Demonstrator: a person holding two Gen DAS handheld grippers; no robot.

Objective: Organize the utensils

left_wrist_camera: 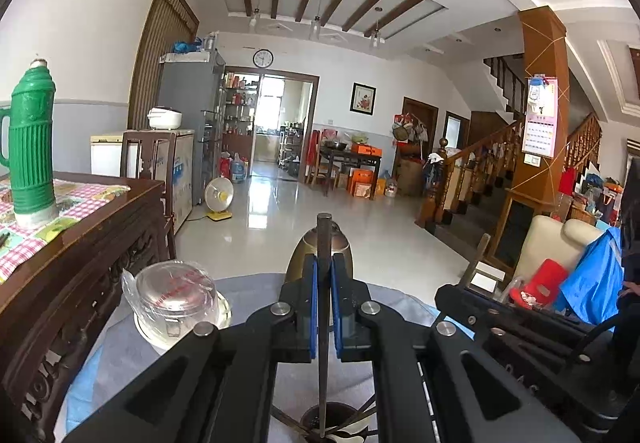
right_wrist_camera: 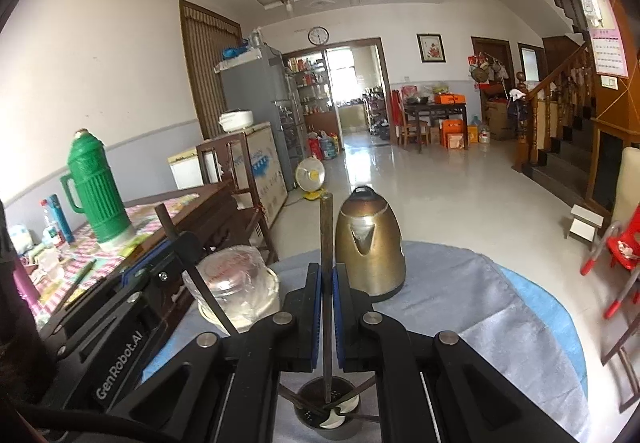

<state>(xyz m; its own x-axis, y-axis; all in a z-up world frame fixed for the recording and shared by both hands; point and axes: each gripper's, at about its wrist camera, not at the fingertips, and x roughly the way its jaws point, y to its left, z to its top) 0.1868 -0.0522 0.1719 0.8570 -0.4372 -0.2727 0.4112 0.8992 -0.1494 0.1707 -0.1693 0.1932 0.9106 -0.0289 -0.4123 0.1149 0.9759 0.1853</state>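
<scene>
Round and draped in a blue-grey cloth, the desk [right_wrist_camera: 480, 307] stands in a large tiled living room, with a wooden sideboard [right_wrist_camera: 224, 203] to its left bearing a green thermos [right_wrist_camera: 94, 191].

Going left to right on the desk: a lidded glass jar [right_wrist_camera: 236, 283] wrapped in plastic, then a brass-coloured kettle [right_wrist_camera: 368, 243], and at the near edge a dark utensil cup [right_wrist_camera: 326, 403] that already holds several sticks and what looks like a spoon.

Each gripper is clamped on one dark chopstick held upright. The left gripper [left_wrist_camera: 324, 303] holds its chopstick [left_wrist_camera: 324, 243] with the lower tip reaching into the cup. The right gripper [right_wrist_camera: 327, 307] does the same with its own chopstick [right_wrist_camera: 326, 235].

Both tips converge on one narrow, crowded opening, so they may jam against the crossed sticks inside. The cup looks light and could tip or slide on the cloth if nudged sideways. The grippers themselves are close enough to collide.
</scene>
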